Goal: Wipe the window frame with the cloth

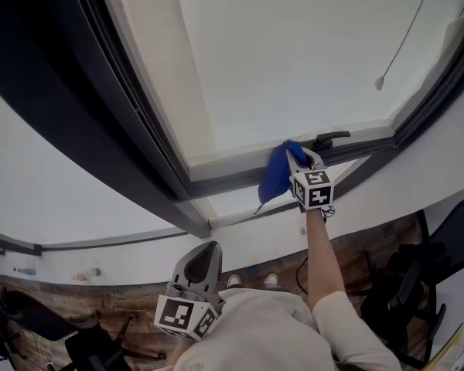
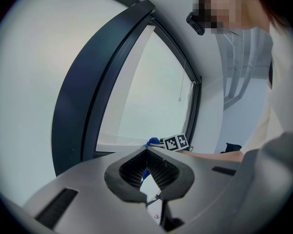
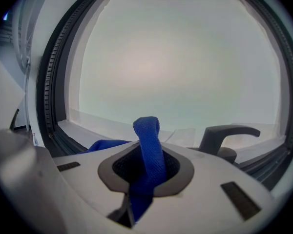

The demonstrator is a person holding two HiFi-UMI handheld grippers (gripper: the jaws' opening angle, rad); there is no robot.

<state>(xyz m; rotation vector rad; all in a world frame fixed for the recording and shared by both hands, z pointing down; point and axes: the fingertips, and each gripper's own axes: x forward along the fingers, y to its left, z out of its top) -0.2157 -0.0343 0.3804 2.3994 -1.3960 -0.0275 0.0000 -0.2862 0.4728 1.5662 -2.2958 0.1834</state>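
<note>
My right gripper (image 1: 295,155) is raised to the bottom rail of the dark window frame (image 1: 232,184) and is shut on a blue cloth (image 1: 277,172). The cloth hangs down to the left of the jaws, against the rail. In the right gripper view a strip of the blue cloth (image 3: 148,135) stands up between the closed jaws, with the frame's lower rail (image 3: 63,138) just beyond. My left gripper (image 1: 209,248) is held low near the person's chest, away from the window, shut and holding nothing (image 2: 147,150).
A dark window handle (image 1: 330,138) sits on the rail just right of the cloth, close to the jaws (image 3: 225,134). A blind cord with a small weight (image 1: 380,83) hangs over the pane. Black chairs (image 1: 406,284) stand on the wooden floor below.
</note>
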